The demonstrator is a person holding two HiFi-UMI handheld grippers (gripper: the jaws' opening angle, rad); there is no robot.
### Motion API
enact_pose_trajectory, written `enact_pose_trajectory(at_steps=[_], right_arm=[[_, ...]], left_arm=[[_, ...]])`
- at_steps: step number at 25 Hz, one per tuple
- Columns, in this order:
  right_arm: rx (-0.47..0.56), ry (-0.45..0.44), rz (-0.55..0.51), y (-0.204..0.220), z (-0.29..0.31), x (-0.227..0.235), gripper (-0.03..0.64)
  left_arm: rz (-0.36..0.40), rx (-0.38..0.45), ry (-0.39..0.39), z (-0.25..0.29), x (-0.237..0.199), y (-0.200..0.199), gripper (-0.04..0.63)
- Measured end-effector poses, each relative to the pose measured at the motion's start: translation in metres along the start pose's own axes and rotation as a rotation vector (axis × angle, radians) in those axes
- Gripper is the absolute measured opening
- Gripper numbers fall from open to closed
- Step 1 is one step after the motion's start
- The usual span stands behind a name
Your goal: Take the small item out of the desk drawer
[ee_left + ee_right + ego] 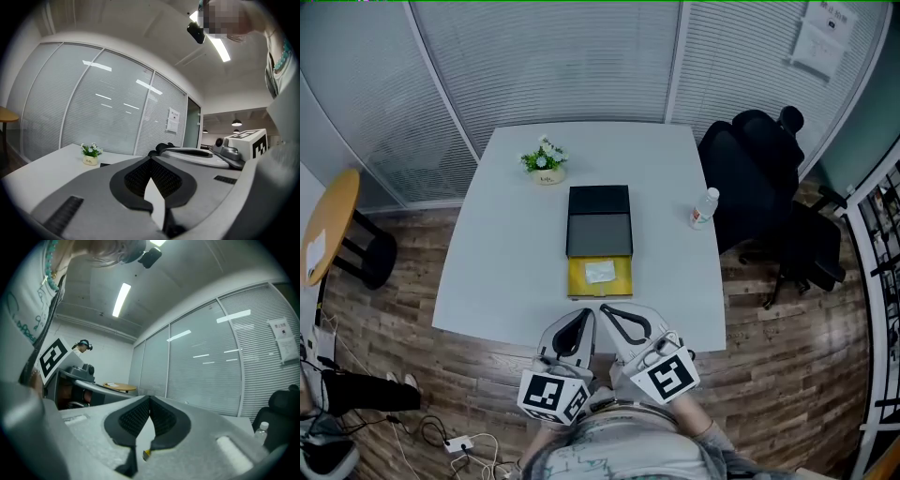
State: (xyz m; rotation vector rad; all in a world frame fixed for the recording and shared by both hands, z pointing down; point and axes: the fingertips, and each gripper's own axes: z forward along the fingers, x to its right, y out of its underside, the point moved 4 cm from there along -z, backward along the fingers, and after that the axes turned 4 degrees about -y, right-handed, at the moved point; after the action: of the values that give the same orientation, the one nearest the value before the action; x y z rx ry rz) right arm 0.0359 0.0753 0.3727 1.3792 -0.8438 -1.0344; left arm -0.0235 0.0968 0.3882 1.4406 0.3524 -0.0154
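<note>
Head view only: small item (600, 272) in open yellow drawer (578, 283).
Jaws: left gripper (584, 316) (151, 159), right gripper (606, 308) (150, 398) both closed, empty.
Edge: both at table (497, 272) edge near drawer front; bare top flanks drawer.

**Matt plastic, grainy wood**

The surface (506, 244) is smooth matt white. The floor (787, 356) shows grainy brown wood planks. The box (598, 202) is matt black, its drawer (579, 279) smooth yellow inside. The left tool (151, 161) and right tool (150, 401) are matt grey plastic with ribbed black pads (138, 178).
</note>
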Motion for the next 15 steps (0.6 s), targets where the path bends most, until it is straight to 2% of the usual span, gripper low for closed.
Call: enact_pose_trajectory(at_steps=[15], right_arm=[[-0.008, -0.017, 0.017, 0.012, 0.018, 0.05, 0.002]], left_arm=[[-0.015, -0.021, -0.008, 0.052, -0.01, 0.0, -0.003]])
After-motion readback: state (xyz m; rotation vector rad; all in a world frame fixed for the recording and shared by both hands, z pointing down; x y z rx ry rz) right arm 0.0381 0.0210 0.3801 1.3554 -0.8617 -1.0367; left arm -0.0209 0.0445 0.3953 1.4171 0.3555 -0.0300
